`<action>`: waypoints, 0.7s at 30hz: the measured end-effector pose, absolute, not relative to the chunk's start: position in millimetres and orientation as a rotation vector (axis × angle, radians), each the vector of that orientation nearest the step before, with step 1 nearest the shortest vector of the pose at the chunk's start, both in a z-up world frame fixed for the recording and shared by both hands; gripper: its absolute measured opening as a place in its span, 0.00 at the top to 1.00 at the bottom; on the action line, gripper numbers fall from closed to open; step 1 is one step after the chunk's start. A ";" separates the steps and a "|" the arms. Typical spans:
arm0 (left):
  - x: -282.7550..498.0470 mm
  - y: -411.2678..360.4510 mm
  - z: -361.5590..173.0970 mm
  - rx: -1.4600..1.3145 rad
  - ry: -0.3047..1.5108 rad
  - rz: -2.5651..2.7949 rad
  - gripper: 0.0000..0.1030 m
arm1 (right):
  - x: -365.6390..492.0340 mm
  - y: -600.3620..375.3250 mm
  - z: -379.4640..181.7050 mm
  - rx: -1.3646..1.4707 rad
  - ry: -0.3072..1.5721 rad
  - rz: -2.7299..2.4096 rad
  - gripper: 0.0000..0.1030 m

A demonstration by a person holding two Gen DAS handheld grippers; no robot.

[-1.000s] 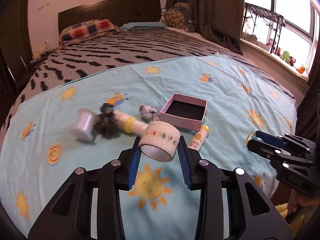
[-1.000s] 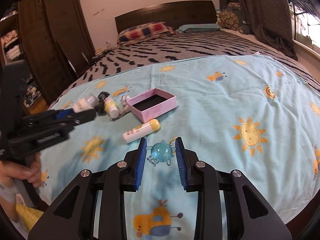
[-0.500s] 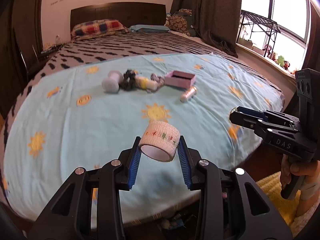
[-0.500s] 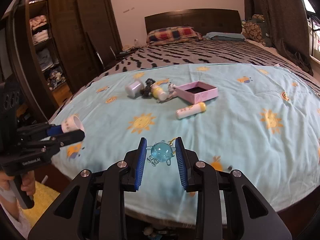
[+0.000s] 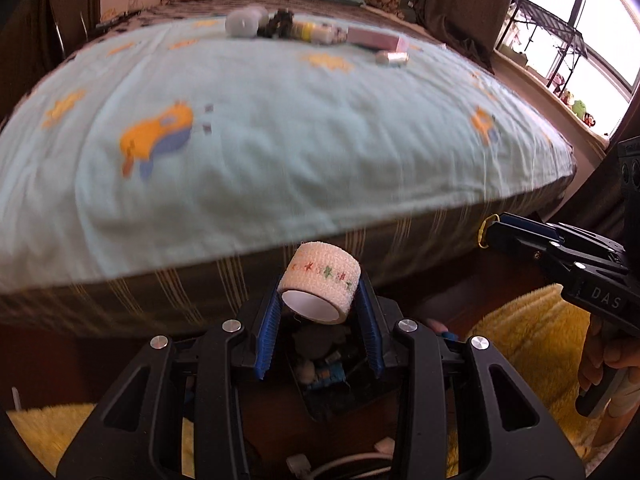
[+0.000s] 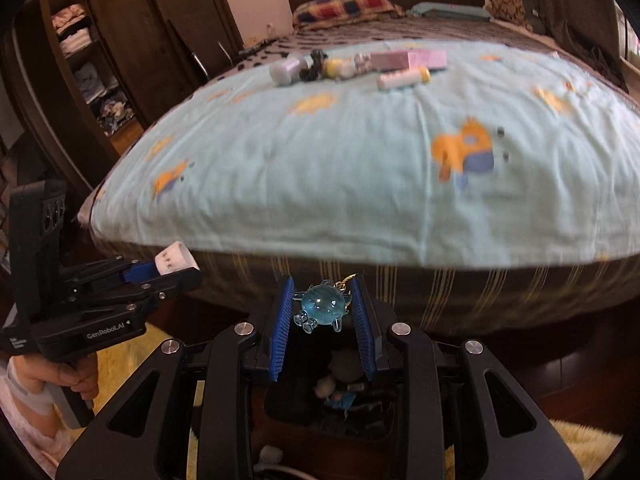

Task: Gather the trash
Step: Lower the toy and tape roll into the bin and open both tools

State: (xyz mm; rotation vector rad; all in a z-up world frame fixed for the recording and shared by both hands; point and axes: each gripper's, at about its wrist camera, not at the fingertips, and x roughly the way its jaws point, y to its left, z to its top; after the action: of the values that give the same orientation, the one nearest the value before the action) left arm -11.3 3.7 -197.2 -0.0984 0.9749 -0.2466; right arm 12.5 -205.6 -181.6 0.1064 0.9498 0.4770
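Below the foot of the bed, both of your grippers hang over a dark bin of trash on the floor (image 6: 340,392). Your left gripper (image 5: 318,304) has its blue ribbed fingers (image 5: 267,332) clamped on a white fabric tape roll with coloured stars (image 5: 320,278), held across its soft outer wall; likely light and squashy, so grip stays easy. Your right gripper (image 6: 322,312) pinches a clear blue glassy animal charm with gold chain (image 6: 322,306) by its round body; probably slick and brittle, so release low. More clutter sits far up the pale blue sun-print bedspread (image 6: 360,160).
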 end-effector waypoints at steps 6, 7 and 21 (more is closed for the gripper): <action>-17.8 -7.0 -228.8 -0.083 1.053 -0.257 0.67 | 3.3 -206.2 -212.0 0.125 1.038 0.460 0.70; -18.5 -8.6 -233.4 -0.077 1.062 -0.258 0.67 | 2.4 -205.7 -217.4 0.125 1.051 0.456 0.70; -19.6 -30.4 -281.2 -0.053 1.181 -0.308 0.66 | -2.9 -207.3 -265.7 0.111 1.173 0.420 0.70</action>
State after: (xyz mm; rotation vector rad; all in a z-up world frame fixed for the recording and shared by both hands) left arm -19.6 -30.4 -281.2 -0.0526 1.1807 -0.3078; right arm -2.9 -207.3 -265.7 0.1105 1.1735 0.4195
